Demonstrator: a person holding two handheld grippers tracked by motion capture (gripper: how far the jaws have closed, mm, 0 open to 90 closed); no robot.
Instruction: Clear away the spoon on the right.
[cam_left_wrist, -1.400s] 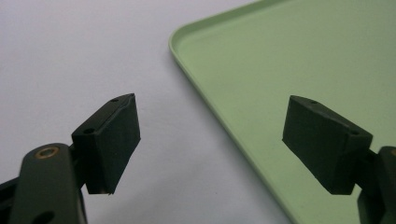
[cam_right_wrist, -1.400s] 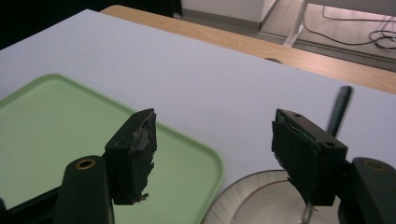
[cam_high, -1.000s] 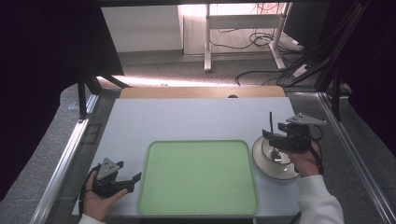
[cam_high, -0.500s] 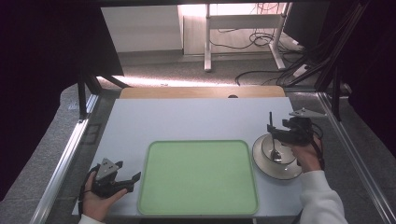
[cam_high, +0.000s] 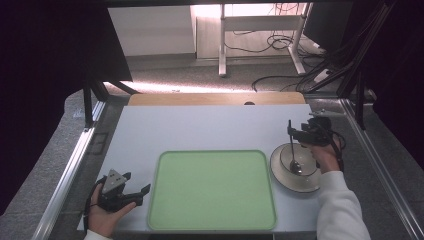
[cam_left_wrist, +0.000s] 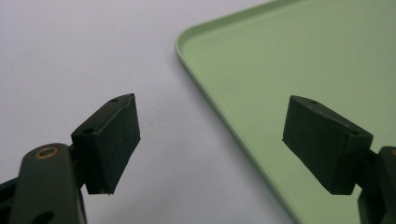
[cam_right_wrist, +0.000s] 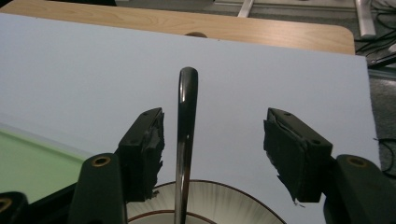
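A round pale bowl (cam_high: 305, 177) sits on the white table, just right of the green tray (cam_high: 212, 190). A dark metal spoon (cam_high: 292, 150) stands steeply in the bowl with its handle up. My right gripper (cam_high: 296, 133) hovers over the bowl's far rim. In the right gripper view its jaws stand open around the spoon handle (cam_right_wrist: 186, 135), which is close to the left pad (cam_right_wrist: 147, 149) and apart from the right one. The bowl rim (cam_right_wrist: 219, 200) shows below. My left gripper (cam_high: 136, 193) rests open at the tray's near left corner, with the tray edge (cam_left_wrist: 219, 112) between its pads.
The white table (cam_high: 200, 130) has a wooden strip (cam_high: 215, 98) along its far edge. Metal rails (cam_high: 67, 175) run down both sides. Cables and a desk leg (cam_high: 222, 40) lie on the floor beyond.
My right hand and gripper have shifted slightly toward the far side of the bowl, and the spoon stays steep in the bowl. The left gripper has not moved.
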